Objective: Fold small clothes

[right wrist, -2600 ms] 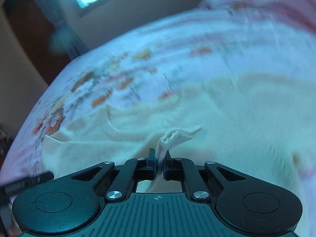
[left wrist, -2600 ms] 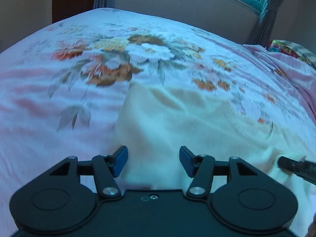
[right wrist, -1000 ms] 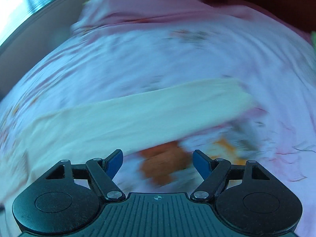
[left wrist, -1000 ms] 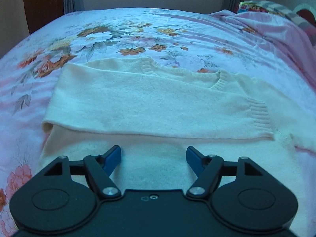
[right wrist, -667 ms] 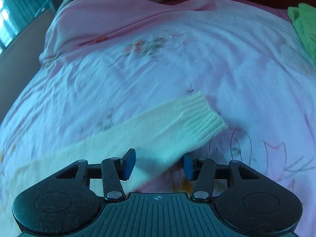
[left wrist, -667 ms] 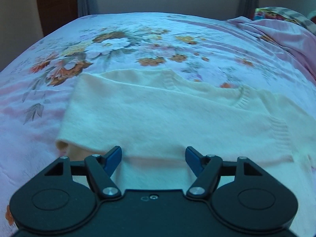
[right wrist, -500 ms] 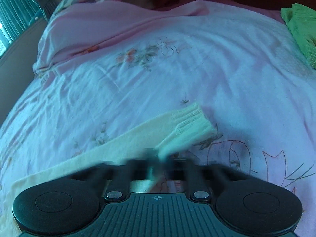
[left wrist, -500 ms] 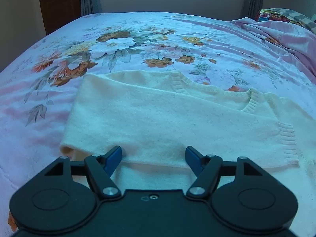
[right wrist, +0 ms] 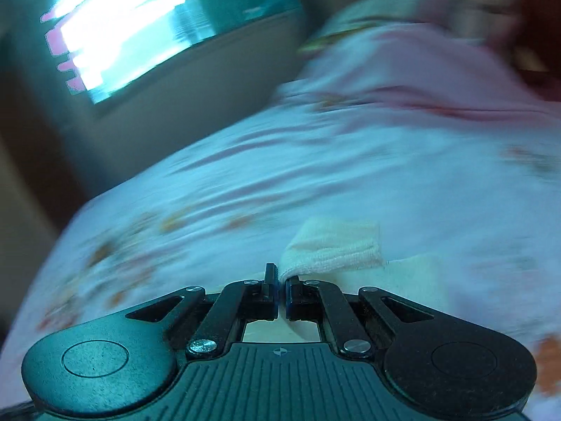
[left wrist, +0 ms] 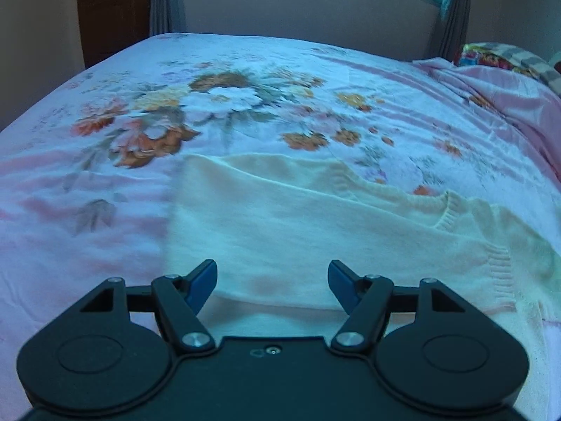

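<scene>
A cream knitted sweater [left wrist: 301,224] lies flat on the floral bed sheet, its ribbed neckline [left wrist: 445,210] towards the right. One sleeve is folded across the body, its ribbed cuff [left wrist: 498,263] at the right. My left gripper [left wrist: 271,277] hovers open above the sweater's near edge, nothing between its blue pads. In the blurred right wrist view, my right gripper [right wrist: 282,280] is shut on the ribbed cuff of the other sleeve [right wrist: 336,245], which sticks out past the fingertips above the bed.
The bed sheet [left wrist: 224,112] with orange and white flowers stretches to the far wall. A rumpled pink blanket [left wrist: 508,94] and a patterned pillow [left wrist: 498,56] lie at the right. A dark door [left wrist: 112,10] and curtains stand beyond the bed; a bright window [right wrist: 122,28] shows in the right wrist view.
My right gripper closed on the spread sleeve's cuff and swung it up and across, its view now turned towards the window. My left gripper drifted left over the sweater and stayed open.
</scene>
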Available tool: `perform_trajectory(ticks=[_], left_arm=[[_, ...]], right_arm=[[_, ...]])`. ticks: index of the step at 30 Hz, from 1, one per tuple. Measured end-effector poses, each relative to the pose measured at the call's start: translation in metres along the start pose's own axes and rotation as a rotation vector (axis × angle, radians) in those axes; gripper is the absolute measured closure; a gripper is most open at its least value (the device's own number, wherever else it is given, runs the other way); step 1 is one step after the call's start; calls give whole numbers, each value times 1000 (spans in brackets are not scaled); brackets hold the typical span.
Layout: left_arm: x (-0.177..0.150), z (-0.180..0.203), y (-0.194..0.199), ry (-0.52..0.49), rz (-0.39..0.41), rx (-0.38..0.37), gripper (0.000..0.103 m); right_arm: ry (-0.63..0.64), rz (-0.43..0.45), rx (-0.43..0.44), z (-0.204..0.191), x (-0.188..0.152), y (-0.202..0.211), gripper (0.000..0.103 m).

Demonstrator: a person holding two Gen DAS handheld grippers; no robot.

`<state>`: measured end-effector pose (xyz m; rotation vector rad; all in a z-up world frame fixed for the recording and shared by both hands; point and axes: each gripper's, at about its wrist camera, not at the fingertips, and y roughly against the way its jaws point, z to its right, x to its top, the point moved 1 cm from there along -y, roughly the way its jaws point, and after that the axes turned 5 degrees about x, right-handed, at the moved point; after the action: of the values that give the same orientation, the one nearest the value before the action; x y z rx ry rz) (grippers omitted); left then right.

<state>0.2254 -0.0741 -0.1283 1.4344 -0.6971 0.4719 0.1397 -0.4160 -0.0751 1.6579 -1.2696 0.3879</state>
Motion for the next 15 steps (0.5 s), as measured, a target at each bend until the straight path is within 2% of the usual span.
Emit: perform_trajectory(ticks=[2, 4, 5, 7, 8, 9, 10, 11, 12, 13, 14, 15], left_arm=[[1, -11, 2, 15, 0, 1, 36], [2, -20, 2, 21, -7, 6, 36], [2, -24, 1, 25, -11, 5, 36], [1, -29, -1, 31, -19, -10, 36], [1, -29, -2, 31, -27, -19, 35], [0, -29, -4, 40, -39, -39, 35], [0, -29, -5, 55, -54, -69, 34], [0, -28, -7, 75, -71, -103, 32], [0, -25, -8, 92, -85, -138, 29], [1, -21, -9, 106, -98, -175, 27], [0, -15, -9, 120, -106, -206, 26], [0, -9, -9, 130, -111, -233, 25]], right_arm=[[35, -62, 98, -47, -20, -24, 100], [83, -121, 139, -83, -46, -45, 100], [86, -152, 144, -91, -59, -55, 100], [102, -286, 177, -100, -82, -78, 99], [99, -350, 173, -98, -92, -87, 95], [75, -374, 180, -93, -97, -89, 89], [48, -356, 204, -86, -96, -84, 86], [33, -326, 226, -82, -91, -77, 73], [29, -298, 233, -78, -85, -69, 46], [34, -269, 229, -76, -78, -58, 30], [50, -220, 220, -72, -70, -48, 18], [82, -171, 209, -70, -63, -36, 18]])
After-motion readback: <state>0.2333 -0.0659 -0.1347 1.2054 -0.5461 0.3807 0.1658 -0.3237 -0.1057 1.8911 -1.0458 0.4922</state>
